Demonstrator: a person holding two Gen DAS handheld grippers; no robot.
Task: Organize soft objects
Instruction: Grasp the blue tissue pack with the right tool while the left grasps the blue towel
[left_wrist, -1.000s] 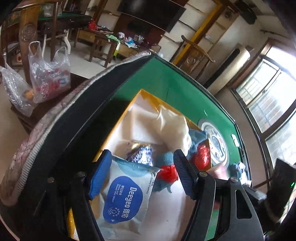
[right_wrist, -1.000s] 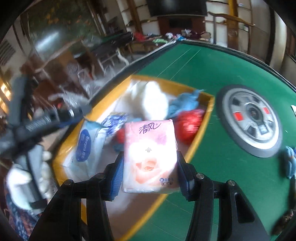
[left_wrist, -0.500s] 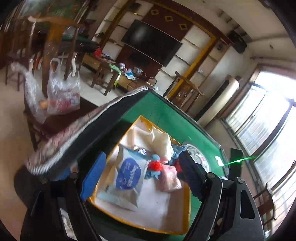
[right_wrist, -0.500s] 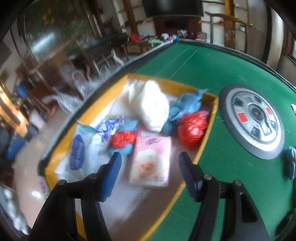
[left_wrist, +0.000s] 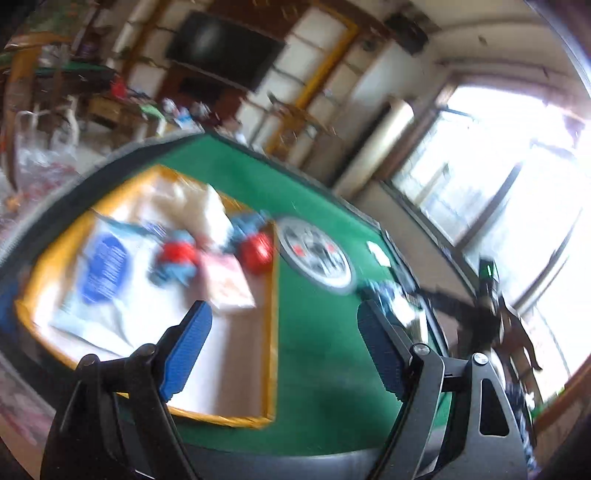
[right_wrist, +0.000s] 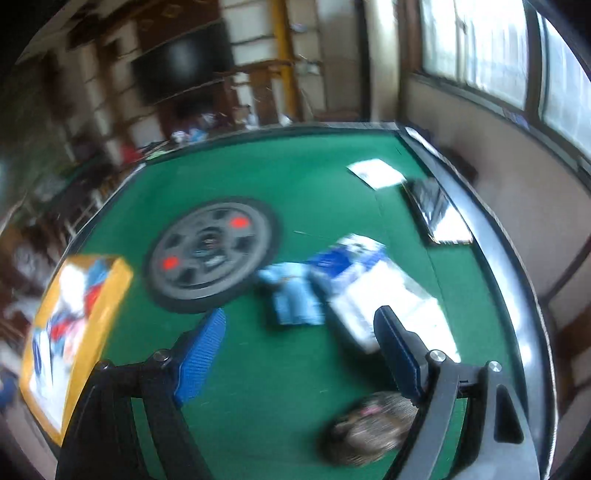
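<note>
A yellow-rimmed box (left_wrist: 272, 332) on the green table holds a blue-and-white wipes pack (left_wrist: 99, 273), a pink tissue pack (left_wrist: 229, 288), a white bag (left_wrist: 195, 210), and red and blue soft items. My left gripper (left_wrist: 284, 350) is open and empty above the box's right rim. My right gripper (right_wrist: 299, 350) is open and empty above a light blue cloth (right_wrist: 293, 295) and a blue-and-white pack (right_wrist: 369, 288) on the felt. A brown furry thing (right_wrist: 365, 432) lies near its right finger. The box also shows at the left of the right wrist view (right_wrist: 110, 306).
A round grey dial (right_wrist: 210, 254) sits in the table's middle. A white card (right_wrist: 375, 173) and a dark tablet (right_wrist: 436, 214) lie near the far right edge. The table's raised grey rim (right_wrist: 509, 266) curves along the right.
The right gripper let go of the pink tissue pack in the box and swung right over the cloth and pack. The left gripper pulled back from the wipes pack and turned right.
</note>
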